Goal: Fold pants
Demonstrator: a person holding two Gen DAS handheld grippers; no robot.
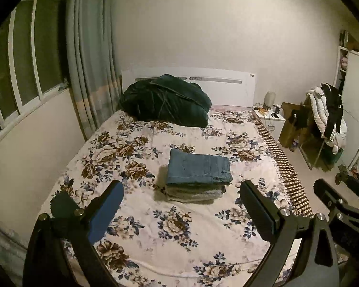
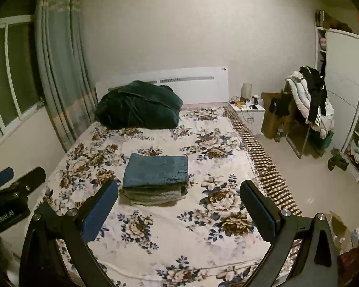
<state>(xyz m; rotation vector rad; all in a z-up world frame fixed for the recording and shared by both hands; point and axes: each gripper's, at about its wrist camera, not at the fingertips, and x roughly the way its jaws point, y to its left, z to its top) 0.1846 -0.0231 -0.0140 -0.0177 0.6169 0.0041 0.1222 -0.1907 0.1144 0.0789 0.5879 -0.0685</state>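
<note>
Folded blue jeans (image 1: 198,167) lie on top of a small stack of folded grey clothes (image 1: 193,192) in the middle of the floral bed cover (image 1: 131,143). The same jeans (image 2: 156,171) and grey stack (image 2: 153,195) show in the right wrist view. My left gripper (image 1: 180,189) is held above the near part of the bed, open and holding nothing, well short of the stack. My right gripper (image 2: 179,190) is also open with nothing in it, to the right of the left one. The right gripper (image 1: 332,196) shows at the left view's right edge, and the left gripper (image 2: 16,179) at the right view's left edge.
A dark green bundled blanket (image 1: 165,100) lies at the head of the bed by the white headboard (image 1: 225,81). A window and curtain (image 1: 91,55) stand left. A white nightstand (image 2: 249,112), a chair heaped with clothes (image 2: 308,105) and a wardrobe (image 2: 342,83) stand right.
</note>
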